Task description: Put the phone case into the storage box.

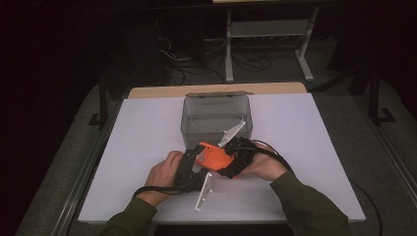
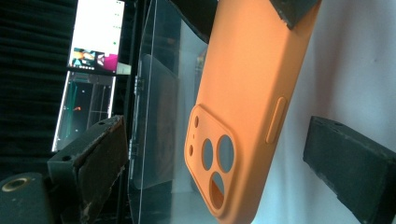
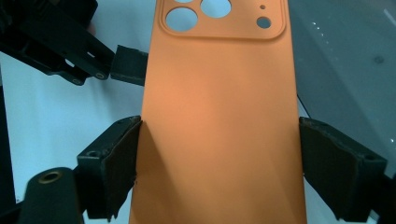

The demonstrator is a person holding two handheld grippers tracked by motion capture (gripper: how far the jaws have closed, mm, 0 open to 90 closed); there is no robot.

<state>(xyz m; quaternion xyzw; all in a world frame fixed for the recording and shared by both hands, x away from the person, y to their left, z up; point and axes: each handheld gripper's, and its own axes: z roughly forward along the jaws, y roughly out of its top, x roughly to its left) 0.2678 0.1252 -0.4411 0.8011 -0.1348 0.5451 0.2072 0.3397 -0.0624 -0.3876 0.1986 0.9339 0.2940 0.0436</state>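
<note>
Sitting near the far edge of the white tabletop (image 1: 137,147) was a clear plastic bin (image 1: 216,118), lid swung back; as far as I could tell it had nothing inside, just see-through walls and a bare floor; in the left gripper view its clear wall stood right behind the case.

The orange phone case (image 1: 212,156) was just in front of that bin, between the two hands and up off the tabletop; matte orange, soft-looking, back side facing the cameras; a raised camera block at one end with three big round cutouts and a couple of tiny holes; a long slim button bump on one side edge.

The right gripper (image 3: 217,158) had its jaws clamped across the width of the case, one pad on each long edge, at the end away from the camera holes; pretty clear grip in the right gripper view.

The left gripper (image 2: 215,168) was at the camera-hole end; its jaws stood apart, one on each side of the case with visible gaps, so not pressing on it; the case hung tilted between them.
</note>
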